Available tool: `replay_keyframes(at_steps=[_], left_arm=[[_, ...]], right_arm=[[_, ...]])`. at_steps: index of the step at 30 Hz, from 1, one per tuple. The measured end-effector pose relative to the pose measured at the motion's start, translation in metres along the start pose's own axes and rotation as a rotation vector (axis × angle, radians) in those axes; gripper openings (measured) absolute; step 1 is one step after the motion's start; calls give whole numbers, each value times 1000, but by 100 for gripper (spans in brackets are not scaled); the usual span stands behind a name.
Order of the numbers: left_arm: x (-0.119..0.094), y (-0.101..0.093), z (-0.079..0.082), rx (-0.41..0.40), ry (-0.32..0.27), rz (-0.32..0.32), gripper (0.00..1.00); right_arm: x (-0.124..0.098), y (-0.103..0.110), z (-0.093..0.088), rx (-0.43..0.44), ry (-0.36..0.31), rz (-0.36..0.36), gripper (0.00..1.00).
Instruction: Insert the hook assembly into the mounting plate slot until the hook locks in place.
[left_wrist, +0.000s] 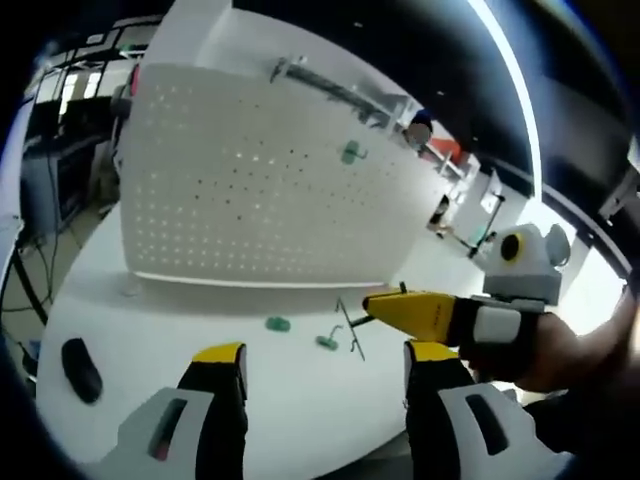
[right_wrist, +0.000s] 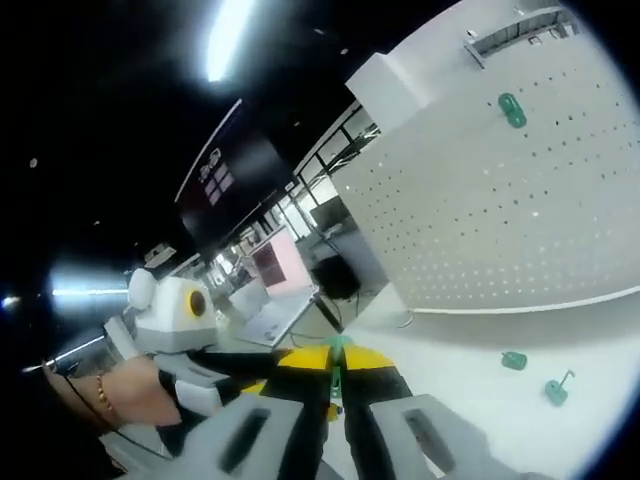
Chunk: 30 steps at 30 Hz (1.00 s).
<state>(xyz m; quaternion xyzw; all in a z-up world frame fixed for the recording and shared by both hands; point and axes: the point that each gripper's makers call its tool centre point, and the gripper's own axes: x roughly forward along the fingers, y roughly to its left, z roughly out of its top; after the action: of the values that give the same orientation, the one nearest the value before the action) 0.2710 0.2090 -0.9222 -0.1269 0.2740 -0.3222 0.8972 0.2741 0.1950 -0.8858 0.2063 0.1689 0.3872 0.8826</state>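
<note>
A white pegboard mounting plate (left_wrist: 260, 180) (right_wrist: 500, 210) stands upright on the white table (left_wrist: 180, 300). One green hook base (left_wrist: 350, 152) (right_wrist: 512, 110) is fixed high on it. My right gripper (right_wrist: 337, 372) is shut on a green hook assembly (right_wrist: 338, 350). In the left gripper view the right gripper (left_wrist: 372, 308) enters from the right, and a thin wire hook (left_wrist: 350, 328) sticks out past its tips, low over the table and short of the plate. My left gripper (left_wrist: 325, 365) is open over the table's near part with nothing between its jaws.
Two loose green pieces (left_wrist: 277, 323) (left_wrist: 328, 342) lie on the table in front of the plate, also in the right gripper view (right_wrist: 514, 360) (right_wrist: 555, 390). A black object (left_wrist: 80, 368) lies at the left. A metal rail (left_wrist: 330, 88) runs along the plate's top. A person's hand (right_wrist: 115, 395) shows.
</note>
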Motion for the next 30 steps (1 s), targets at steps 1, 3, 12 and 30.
replay_keyframes(at_steps=[1, 3, 12, 30], left_arm=[[0, 0, 0, -12, -1, -1, 61], [0, -1, 0, -32, -9, -10, 59], [-3, -8, 9, -122, -74, -75, 31], [-2, -28, 11, -177, -93, -158, 7]], right_arm=[[0, 1, 0, -2, 0, 0, 0], [0, 2, 2, -8, -7, 3, 0], [-1, 8, 5, -47, -26, 23, 0], [-6, 18, 11, -114, -66, 39, 0]])
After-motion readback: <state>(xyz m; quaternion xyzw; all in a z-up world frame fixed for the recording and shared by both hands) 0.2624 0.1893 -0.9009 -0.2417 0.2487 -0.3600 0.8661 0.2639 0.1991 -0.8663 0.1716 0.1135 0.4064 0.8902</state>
